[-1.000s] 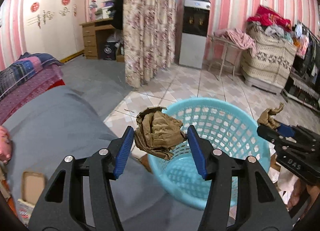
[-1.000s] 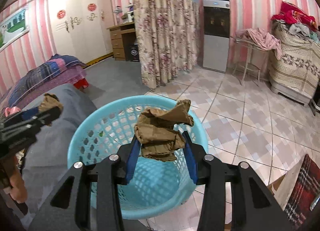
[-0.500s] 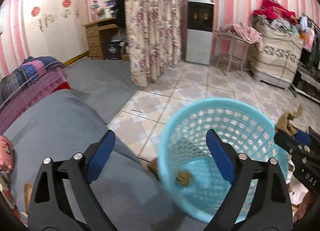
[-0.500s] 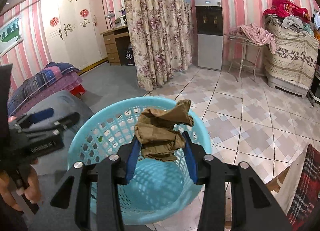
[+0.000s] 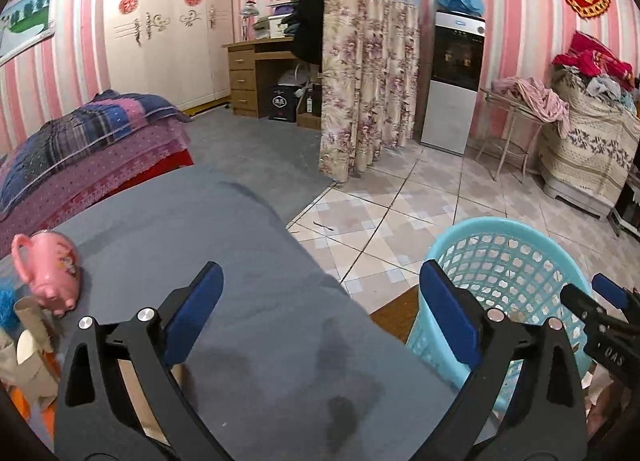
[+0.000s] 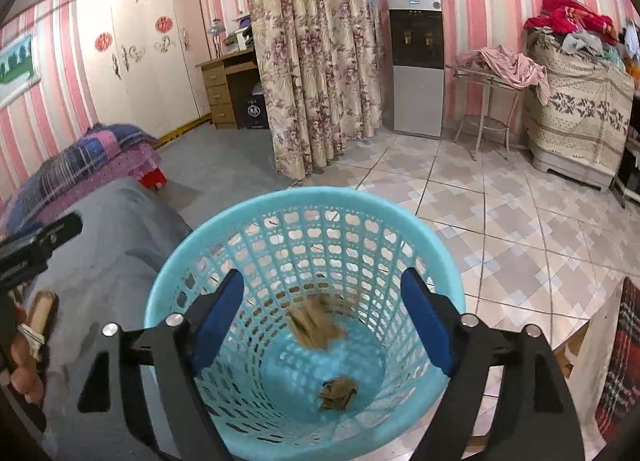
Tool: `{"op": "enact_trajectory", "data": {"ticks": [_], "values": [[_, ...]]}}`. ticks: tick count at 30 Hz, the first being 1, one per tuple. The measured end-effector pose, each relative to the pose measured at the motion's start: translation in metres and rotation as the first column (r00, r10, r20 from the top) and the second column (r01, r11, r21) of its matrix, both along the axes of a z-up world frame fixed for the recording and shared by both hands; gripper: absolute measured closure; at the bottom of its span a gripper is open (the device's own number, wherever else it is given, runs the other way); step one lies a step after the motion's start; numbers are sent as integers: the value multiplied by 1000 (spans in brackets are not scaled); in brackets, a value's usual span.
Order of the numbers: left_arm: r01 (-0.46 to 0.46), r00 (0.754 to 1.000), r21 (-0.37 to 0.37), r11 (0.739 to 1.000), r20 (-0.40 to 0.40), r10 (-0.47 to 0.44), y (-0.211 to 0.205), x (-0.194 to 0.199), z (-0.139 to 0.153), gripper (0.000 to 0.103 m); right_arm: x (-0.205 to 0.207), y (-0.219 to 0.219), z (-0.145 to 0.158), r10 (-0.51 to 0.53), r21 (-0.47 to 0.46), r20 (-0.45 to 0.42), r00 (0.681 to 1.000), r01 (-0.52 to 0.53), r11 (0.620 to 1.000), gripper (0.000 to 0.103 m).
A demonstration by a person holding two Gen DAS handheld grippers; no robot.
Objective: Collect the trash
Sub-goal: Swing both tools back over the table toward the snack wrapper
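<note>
Falling brown paper wad (image 6: 316,325) is motion-blurred; basket (image 5: 516,229) base hidden behind fingers

Turquoise basket (image 6: 420,239), brown crumpled paper (image 6: 338,399), floral curtain (image 6: 316,81)

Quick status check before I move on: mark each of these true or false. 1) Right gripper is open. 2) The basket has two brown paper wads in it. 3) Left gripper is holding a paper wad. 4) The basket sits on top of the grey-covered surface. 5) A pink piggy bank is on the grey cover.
1) True. The right gripper is open above the blue basket, with nothing between its pads.
2) True. One brown wad looks blurred, maybe mid-fall; the other wad lies on the bottom.
3) False. The left gripper is open and empty over the grey cover.
4) False. The basket stands beside the cover, apparently on the tiled floor.
5) True. The pink piggy bank rests near its left edge.
</note>
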State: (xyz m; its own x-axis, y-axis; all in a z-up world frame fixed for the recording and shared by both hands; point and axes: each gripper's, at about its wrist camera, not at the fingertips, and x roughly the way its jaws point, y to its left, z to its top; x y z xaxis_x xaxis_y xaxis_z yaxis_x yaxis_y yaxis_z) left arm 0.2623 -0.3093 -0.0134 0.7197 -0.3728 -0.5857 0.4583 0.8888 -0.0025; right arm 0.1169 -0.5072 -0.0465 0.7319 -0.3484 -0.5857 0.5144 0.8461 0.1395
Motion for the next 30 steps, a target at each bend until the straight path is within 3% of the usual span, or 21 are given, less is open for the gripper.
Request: {"op": "enact_trajectory", "data": {"ticks": [4,12,21,30], "values": [[-25,1000,-26,999,-2,25,20,-7,8,7,-2,5,6,5,-23,17,1000,-5,1000,13],[-128,991,-61,990,27,130,71,-19,29,6,3,21,15,50,-38,23,998,-49,998,12],[-226,971,-16,974,70,227,133,-41,38,5,1,63,30,171,-67,55,984,-168,984,12],[-384,921,14,923,69,383,224,-75,23,5,0,113,37,288,-66,67,955,-284,957,12]]}}
